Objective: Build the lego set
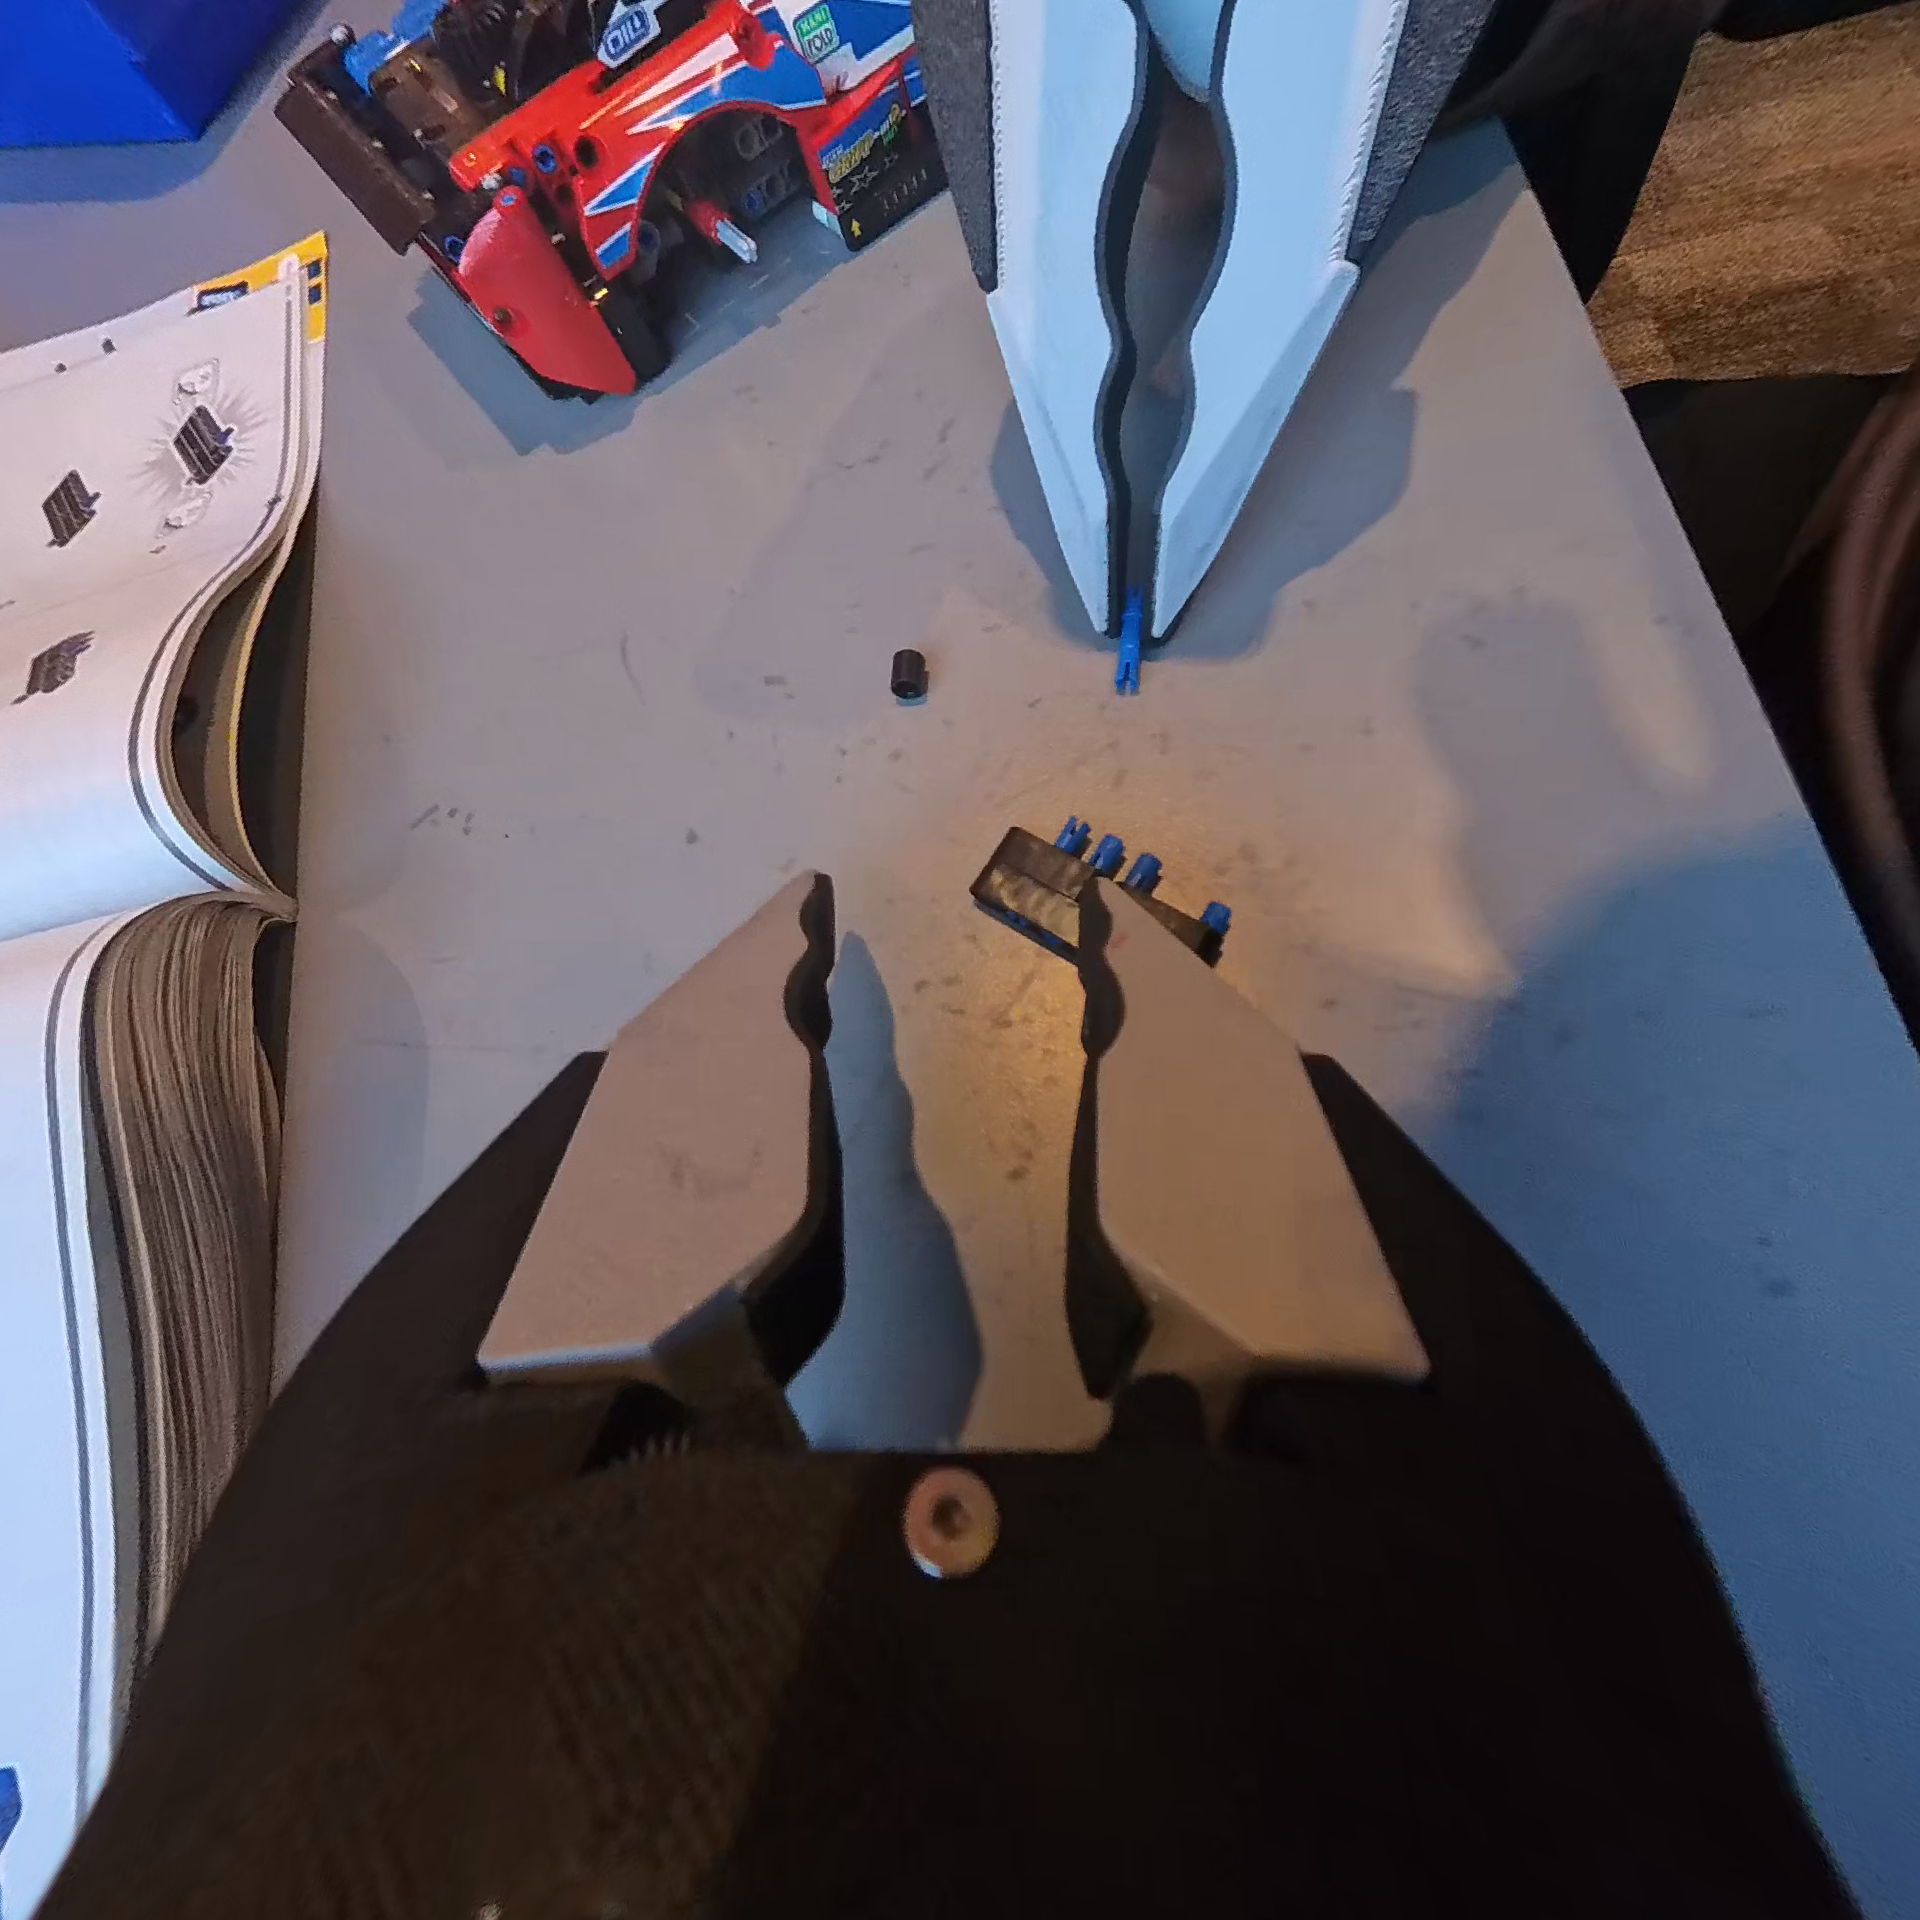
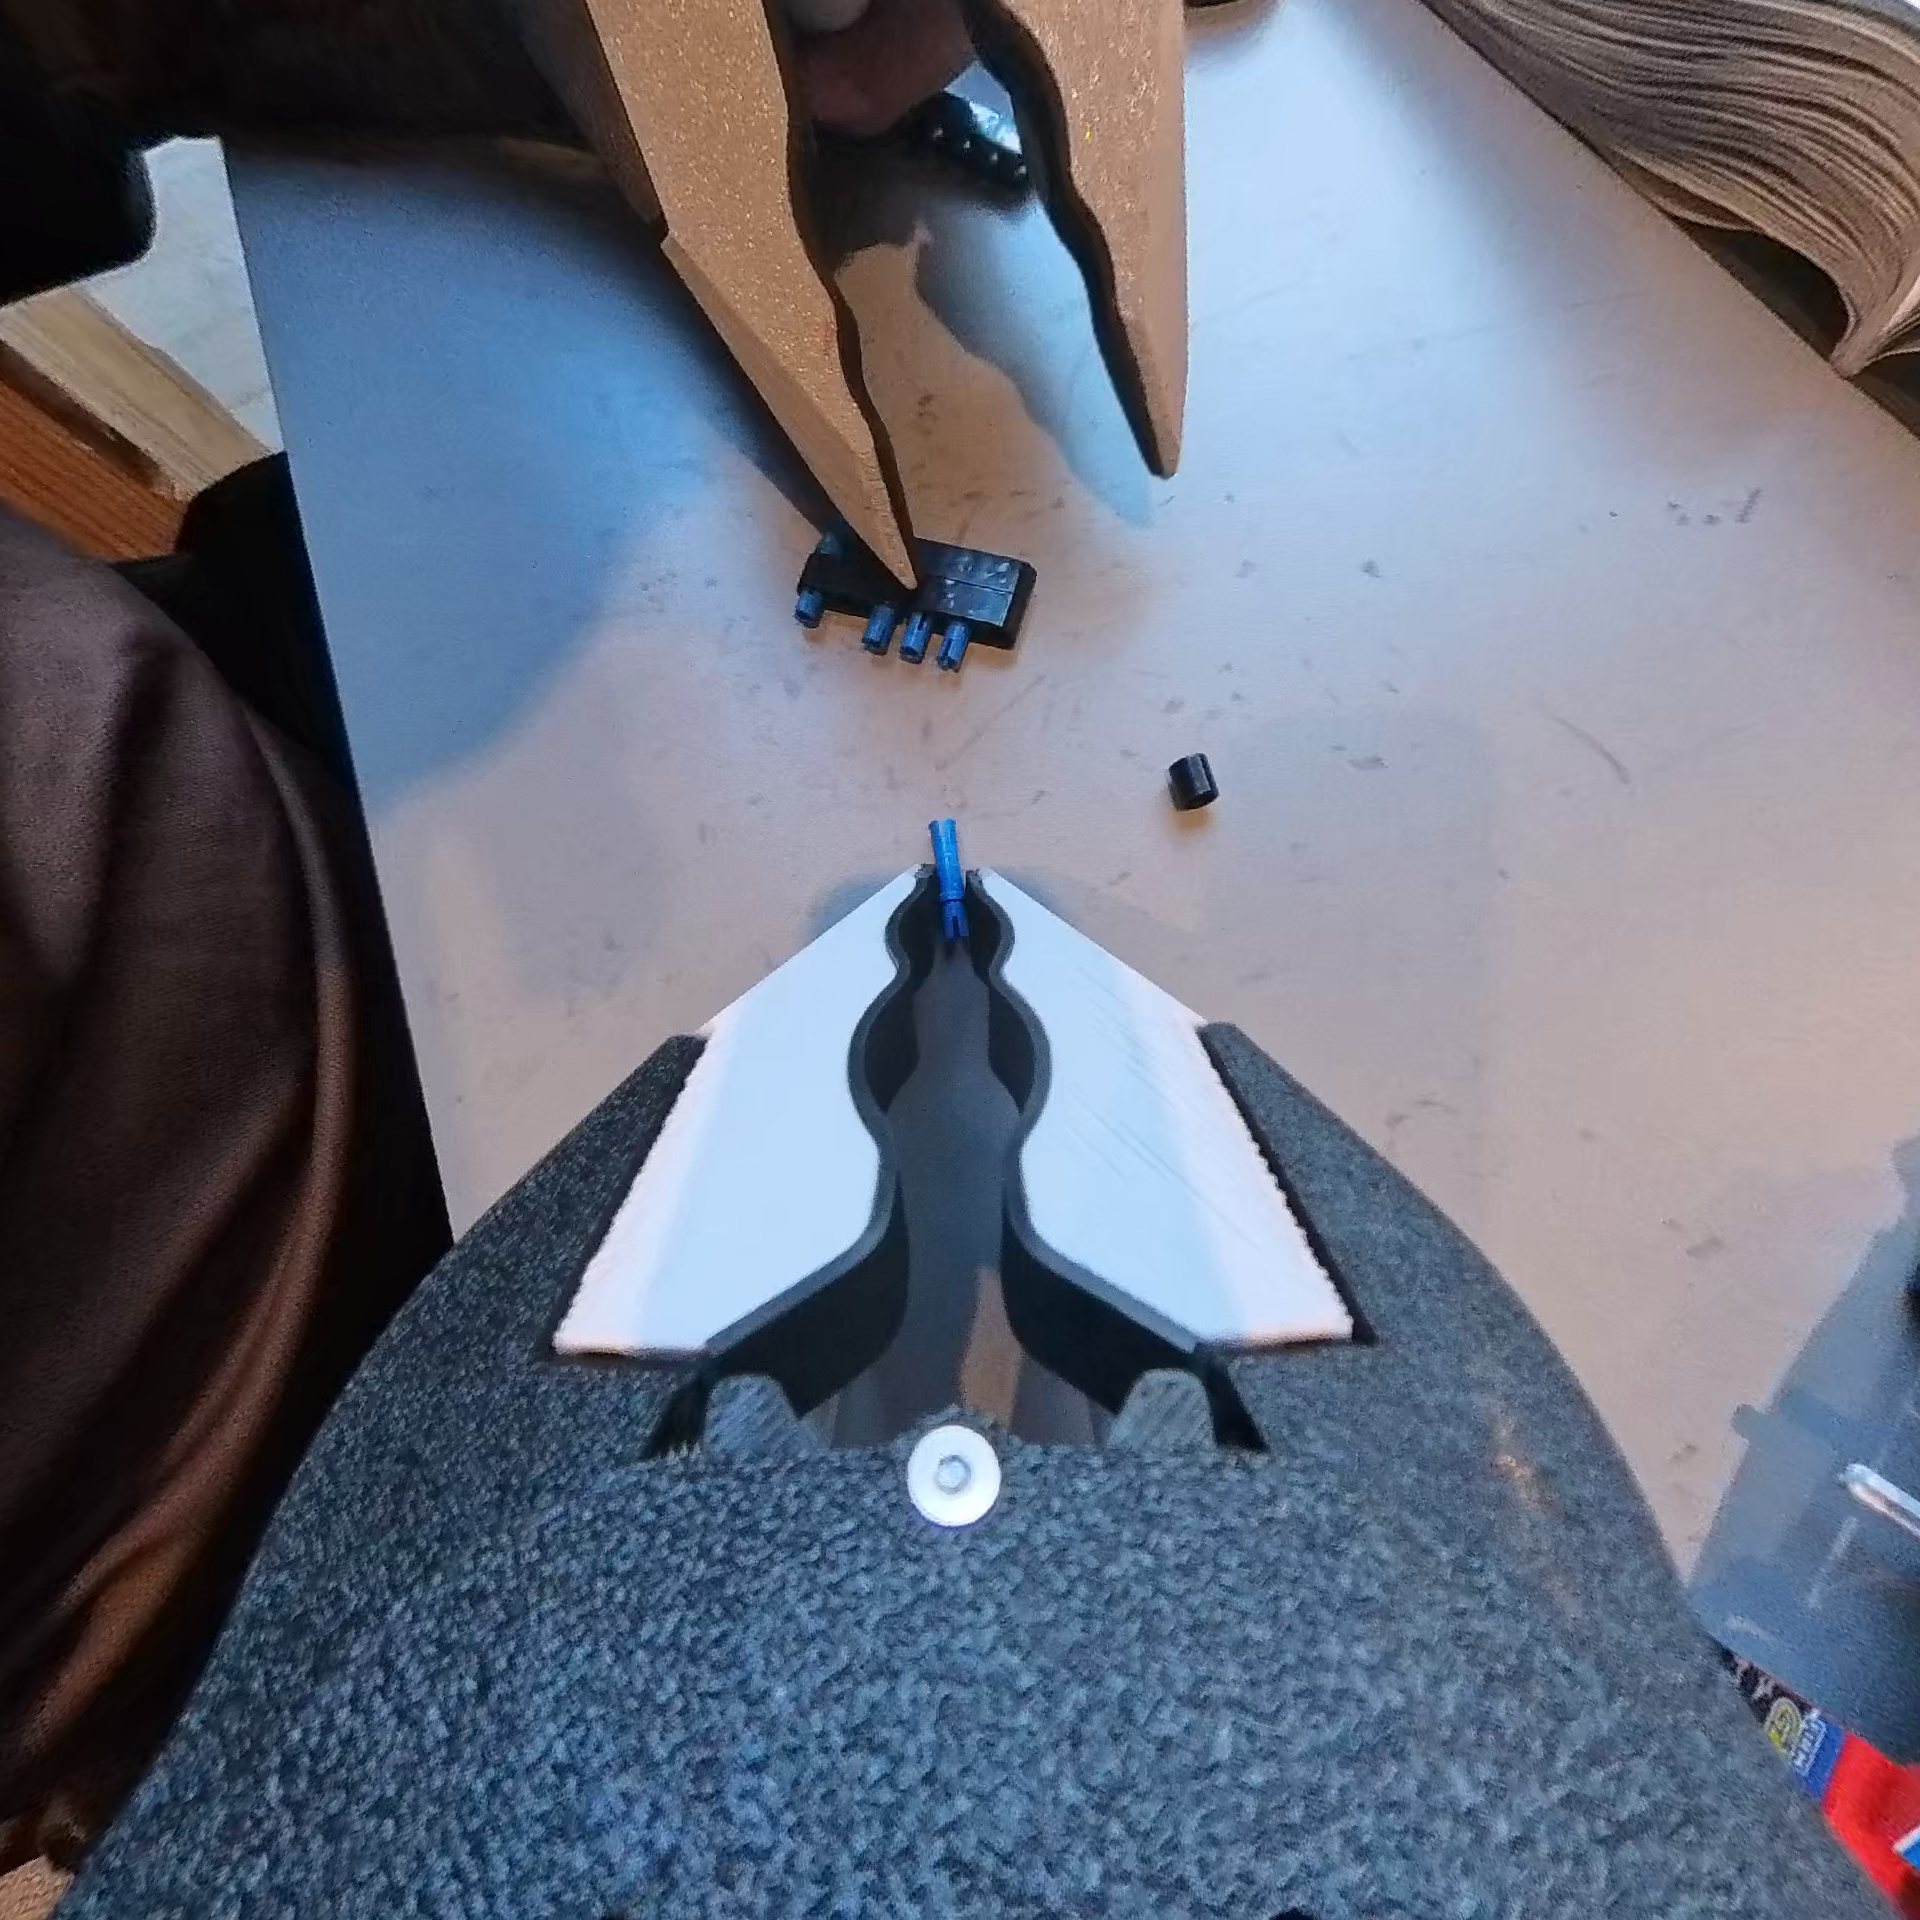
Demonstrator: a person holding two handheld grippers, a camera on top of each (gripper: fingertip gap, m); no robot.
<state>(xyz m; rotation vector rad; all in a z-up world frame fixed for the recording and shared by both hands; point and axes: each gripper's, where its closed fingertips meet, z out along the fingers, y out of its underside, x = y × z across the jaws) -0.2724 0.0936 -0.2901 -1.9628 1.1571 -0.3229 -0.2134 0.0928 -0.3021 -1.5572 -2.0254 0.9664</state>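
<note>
Red, white and blue lego car (image 1: pixel 665 197) sits far beyond my left tongs (image 1: pixel 956 894), open instruction booklet (image 1: pixel 156 623) to their left. Left tongs spread wide, one tip pressing on the black lego beam with blue pins (image 2: pixel 920 597). My right tongs (image 2: pixel 948 883) pinch a small blue lego pin (image 2: pixel 948 873). Small black lego bushing (image 2: pixel 1192 783) lies just ahead-right of them.

The left gripper (image 1: pixel 956 894) has flat grey tapered jaws with wavy dark inner edges on a smooth black body with one silver screw, while the right gripper (image 2: pixel 948 878) has white jaws on a speckled dark-grey body with a matching screw.
</note>
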